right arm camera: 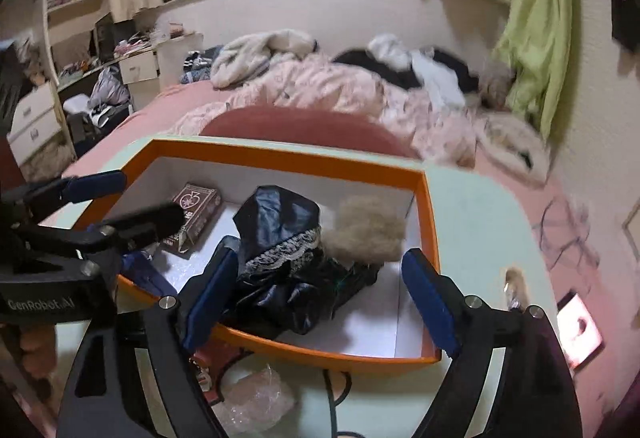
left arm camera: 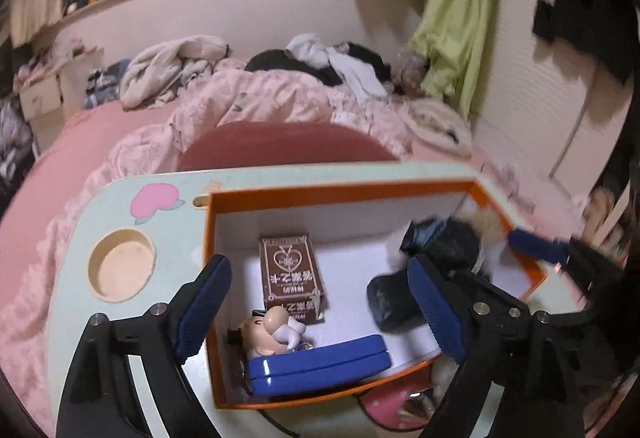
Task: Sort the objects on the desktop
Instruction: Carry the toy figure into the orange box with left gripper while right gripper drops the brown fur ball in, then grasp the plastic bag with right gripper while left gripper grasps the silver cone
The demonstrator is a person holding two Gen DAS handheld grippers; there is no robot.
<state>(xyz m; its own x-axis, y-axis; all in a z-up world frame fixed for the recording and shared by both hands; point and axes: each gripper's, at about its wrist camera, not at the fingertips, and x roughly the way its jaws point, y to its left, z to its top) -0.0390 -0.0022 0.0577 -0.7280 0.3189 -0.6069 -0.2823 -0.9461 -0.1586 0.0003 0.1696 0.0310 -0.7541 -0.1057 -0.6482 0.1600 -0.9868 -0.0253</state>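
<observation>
1. The left hand-held gripper [left arm camera: 320,314] stands with its blue pads wide apart and nothing between them, over the near end of the orange box [left arm camera: 340,190].
2. The right hand-held gripper [right arm camera: 320,302] is likewise spread wide, clamping nothing; its pads flank the dark fabric bundle [right arm camera: 288,270] without pressing it.
3. Inside the box, seen from the left wrist: a brown card box [left arm camera: 290,274] lies near the centre, a small figurine [left arm camera: 272,330] at 6 o'clock of it, a blue case [left arm camera: 320,362] against the near wall.
4. The dark bundle fills the 3 o'clock side, with a beige fur puff [right arm camera: 366,230] touching it.
5. The box rests on the pale green bench [left arm camera: 132,318]; a round recess [left arm camera: 121,265] lies at 9 o'clock of the box.
6. Beyond the bench lies a bed [left arm camera: 80,142] with pink bedding.
</observation>
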